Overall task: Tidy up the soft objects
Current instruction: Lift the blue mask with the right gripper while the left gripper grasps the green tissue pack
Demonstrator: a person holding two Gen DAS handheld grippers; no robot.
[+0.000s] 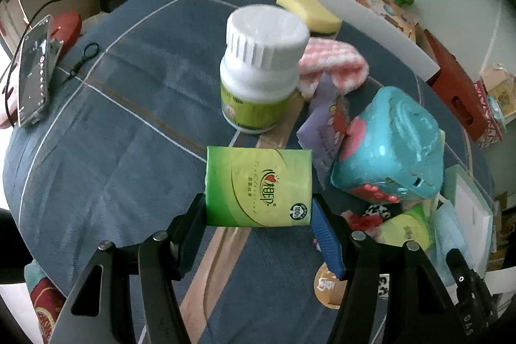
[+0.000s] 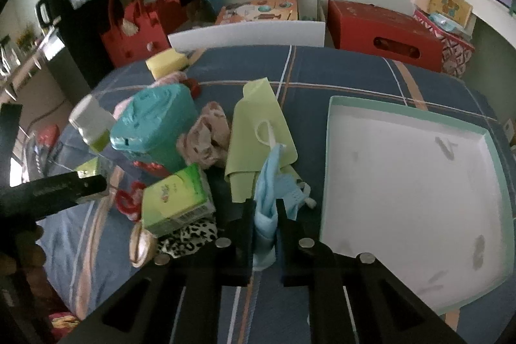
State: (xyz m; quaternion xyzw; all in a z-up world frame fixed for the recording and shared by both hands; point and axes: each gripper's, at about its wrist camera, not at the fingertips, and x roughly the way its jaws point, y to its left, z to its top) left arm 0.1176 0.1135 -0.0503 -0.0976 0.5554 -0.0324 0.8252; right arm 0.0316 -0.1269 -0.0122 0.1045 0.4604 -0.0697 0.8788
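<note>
A white-capped pill bottle (image 1: 261,70) with a green label stands upright at the centre of the left wrist frame, on the blue plaid cloth (image 1: 106,150). A smartphone (image 1: 32,76) leans near the left edge, a black hair tie (image 1: 84,55) lying just beside it. At lower right sits a teal plastic toy (image 1: 390,147) (pink patches on its side). In the right wrist frame a red handbag (image 2: 135,31) occupies the upper left, a red box (image 2: 385,36) with a slot handle the upper right, and a white foam board (image 2: 248,34) stands between them at the cloth's far edge.
</note>
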